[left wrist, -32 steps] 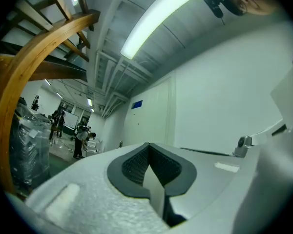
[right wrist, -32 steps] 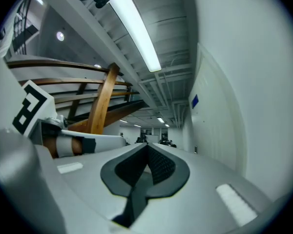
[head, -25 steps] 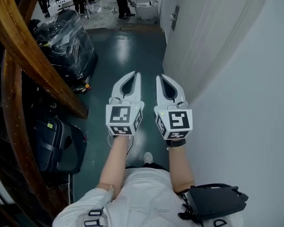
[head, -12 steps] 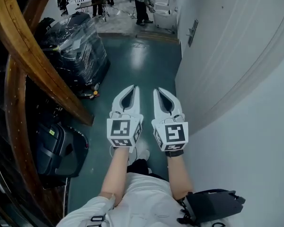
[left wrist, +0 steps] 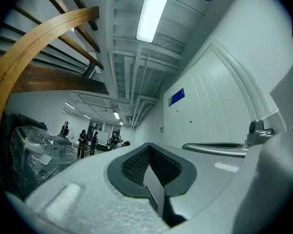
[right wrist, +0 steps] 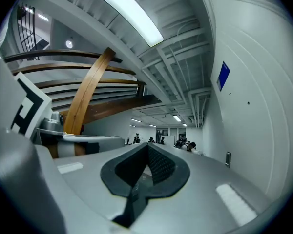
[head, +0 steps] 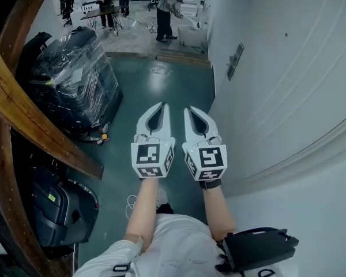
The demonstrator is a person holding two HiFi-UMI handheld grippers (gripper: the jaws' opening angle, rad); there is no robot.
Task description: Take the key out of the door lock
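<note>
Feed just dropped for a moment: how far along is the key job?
Nothing looks done. Left claw and right claw are shut and empty, side by side above the floor. No key shows; a plate on the right wall ahead may be the lock. Remaining: reach it, grip the key, pull it out.

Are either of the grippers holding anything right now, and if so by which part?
Nothing is held. The left gripper and right gripper are both shut, with nothing between their jaws.
</note>
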